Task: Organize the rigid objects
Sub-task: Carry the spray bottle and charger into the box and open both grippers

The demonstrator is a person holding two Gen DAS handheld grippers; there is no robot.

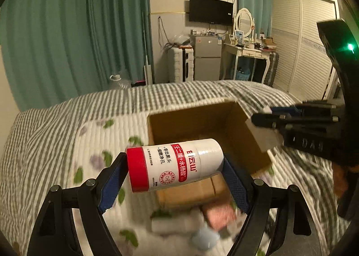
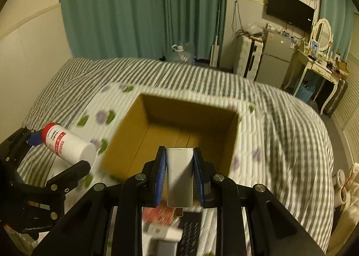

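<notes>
Green curtains (image 1: 74, 31) hang behind a bed (image 1: 44, 132) under a grey-striped quilt, and on its flowered middle panel sits an open cardboard box (image 2: 179, 116), which looks empty apart from its bare floor. At the left, the left gripper (image 1: 175, 166) is clamped end to end on a white bottle with a red cap (image 1: 175, 164), held on its side in the air just short of the box's near-left corner; the right wrist view shows the same bottle (image 2: 67, 143) outside the box wall, over the quilt. To do this step well, I judge the bottle should be carried over the rim and lowered until it is near the floor before the fingers part, since a round body dropped from height will likely roll or bounce. Blurred small items (image 1: 202, 217) lie on the quilt beneath it, waiting their turn. Further right, the right gripper (image 2: 179, 175) is closed on a flat pale rectangular piece (image 2: 180, 175) poised over the near wall of the box. Both loads aim at one opening, so letting one go in first, set against a wall, should keep the tools from knocking together.
</notes>
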